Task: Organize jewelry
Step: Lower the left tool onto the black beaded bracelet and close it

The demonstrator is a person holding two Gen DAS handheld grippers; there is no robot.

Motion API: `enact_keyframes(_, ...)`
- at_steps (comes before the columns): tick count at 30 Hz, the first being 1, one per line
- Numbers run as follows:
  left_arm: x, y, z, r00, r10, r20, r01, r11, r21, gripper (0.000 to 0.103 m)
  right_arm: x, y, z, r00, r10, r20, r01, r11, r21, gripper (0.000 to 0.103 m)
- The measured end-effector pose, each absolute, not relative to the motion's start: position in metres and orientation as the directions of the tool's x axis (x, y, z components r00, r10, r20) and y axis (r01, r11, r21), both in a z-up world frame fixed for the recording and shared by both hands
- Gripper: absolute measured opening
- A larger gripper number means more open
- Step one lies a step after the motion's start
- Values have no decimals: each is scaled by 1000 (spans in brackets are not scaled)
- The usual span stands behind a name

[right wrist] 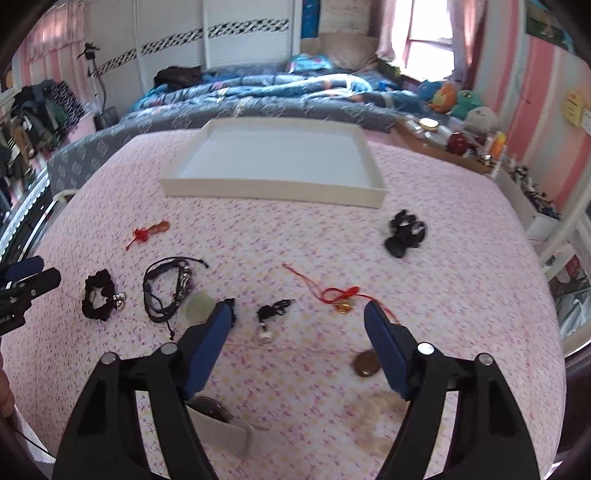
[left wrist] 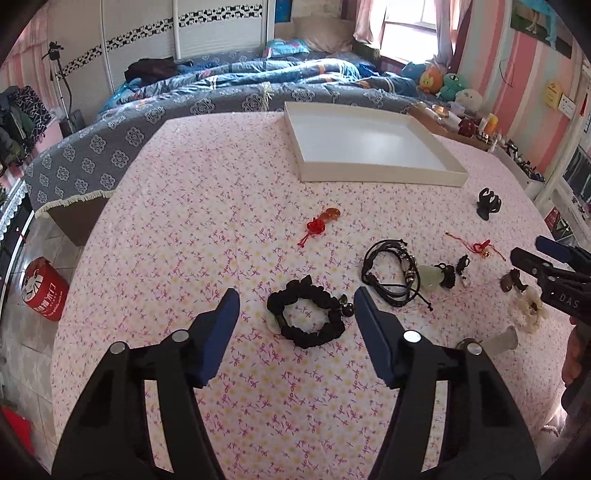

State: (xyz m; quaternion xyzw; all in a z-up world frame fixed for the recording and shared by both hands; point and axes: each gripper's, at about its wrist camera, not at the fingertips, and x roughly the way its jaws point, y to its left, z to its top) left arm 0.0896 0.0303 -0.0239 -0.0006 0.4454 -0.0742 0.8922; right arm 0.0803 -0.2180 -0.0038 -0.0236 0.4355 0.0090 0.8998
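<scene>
Daylight from overexposed window (left wrist: 406,33), upper right. Even illumination, faint shadows. Strong fisheye edge curvature; right wrist view slightly motion-blurred.

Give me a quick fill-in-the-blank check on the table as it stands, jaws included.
1. The white tray holds ____ pieces of jewelry.
2. The left gripper, jaws ____, frames the black scrunchie bracelet.
3. The right gripper has its jaws open and holds ____.
4. The black hair claw clip lies on the tablecloth, ____ the tray.

Missing words: no; open; nothing; outside
</scene>
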Motion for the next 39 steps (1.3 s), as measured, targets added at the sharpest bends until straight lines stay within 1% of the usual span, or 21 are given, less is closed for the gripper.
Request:
enact_keyframes(2,95,31,-29,577,-139,-805,132,988,-76,60,88,-214,-11,597,22,-802,-59,998,-16,74)
enact_keyframes(5,102,32,-38,556,-134,-820,129,989,-75,57,95,-210,-20,573,51,-818,-85,996,2,70)
enact_keyframes(11,111,33,-55,524,-125,-842,118,990,-74,56,104,-196,-33,538,86,-838,-132,991,17,68)
enact_keyframes(14,115,31,-63,507,-123,-853,123,990,-70,53,109,-192,-44,501,96,-860,-147,989,25,63)
enact_keyframes(16,117,31,-67,499,-122,-858,121,990,-71,51,111,-192,-51,475,108,-873,-148,988,42,55)
enact_keyframes(18,119,31,-69,490,-124,-863,119,990,-75,50,114,-190,-55,456,123,-882,-152,987,59,54)
enact_keyframes(21,122,32,-74,478,-127,-869,119,990,-79,49,114,-186,-56,446,136,-885,-165,984,68,54)
enact_keyframes(23,123,30,-75,468,-130,-874,124,989,-80,45,115,-183,-57,444,134,-886,-176,983,60,54)
enact_keyframes(26,124,28,-79,455,-142,-879,135,987,-89,45,119,-182,-58,432,139,-891,-179,982,66,54)
enact_keyframes(28,125,28,-81,452,-143,-880,134,987,-92,45,121,-183,-60,422,144,-895,-182,981,71,47)
enact_keyframes(32,129,29,-86,435,-148,-888,131,986,-100,42,123,-182,-61,417,153,-896,-191,978,78,45)
enact_keyframes(33,129,28,-87,435,-148,-888,132,986,-100,42,125,-183,-61,415,156,-896,-193,978,81,44)
enact_keyframes(35,131,27,-88,431,-150,-890,136,986,-100,42,127,-183,-61,411,162,-897,-193,977,88,43)
enact_keyframes(39,134,26,-92,425,-154,-892,138,985,-104,40,129,-183,-64,402,183,-897,-195,974,111,39)
